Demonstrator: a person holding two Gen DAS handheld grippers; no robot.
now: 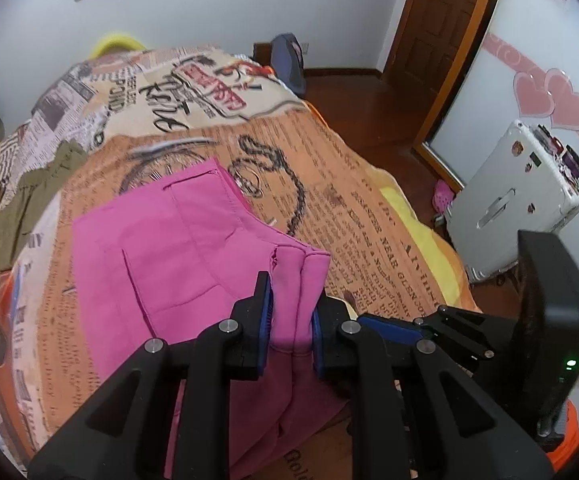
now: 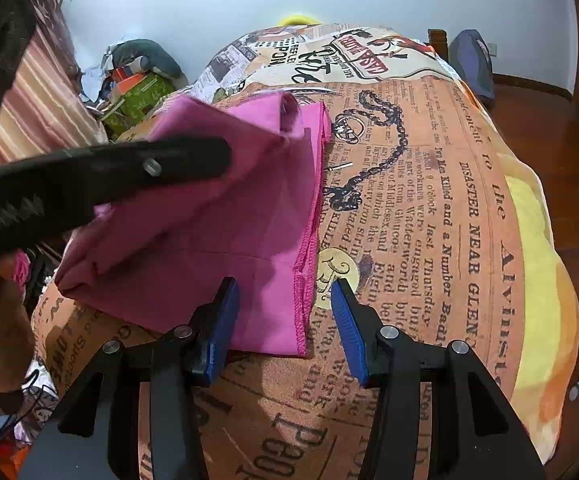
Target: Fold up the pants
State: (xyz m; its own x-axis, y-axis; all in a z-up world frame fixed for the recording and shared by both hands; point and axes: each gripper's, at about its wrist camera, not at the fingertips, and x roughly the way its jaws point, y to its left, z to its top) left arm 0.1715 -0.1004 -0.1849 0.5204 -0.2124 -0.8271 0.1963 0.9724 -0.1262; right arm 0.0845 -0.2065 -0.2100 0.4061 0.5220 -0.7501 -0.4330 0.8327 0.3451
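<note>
In the left wrist view, the left gripper (image 1: pixel 291 320) pinched a bunched fold of the pink pants (image 1: pixel 177 248) between its blue pads (image 1: pixel 264 316), the fabric rising through the narrow gap. The rest of the garment lay spread on the newspaper-print blanket (image 1: pixel 369 200) that covered the bed, with a pocket seam facing up. An olive-green garment (image 1: pixel 29 200) sat near the bed's left edge, well apart from the pink cloth. To the right, part of the right gripper (image 1: pixel 421 330) showed beside the left one, and beyond the bed stood a silver suitcase (image 1: pixel 509 200) on the wooden floor. In the right wrist view, the right gripper (image 2: pixel 283 320) held its blue pads (image 2: pixel 347 320) spread, with nothing pressed between them; the stitched hem corner of the pink pants (image 2: pixel 209 220) lay in the gap below, on the blanket (image 2: pixel 409 220). The left gripper's black arm (image 2: pixel 109 176) crossed the upper left of that view, lifting a fold of the pink fabric off the bed. Cluttered boxes (image 2: pixel 141 88) stood against the wall past the bed's far left corner.
</note>
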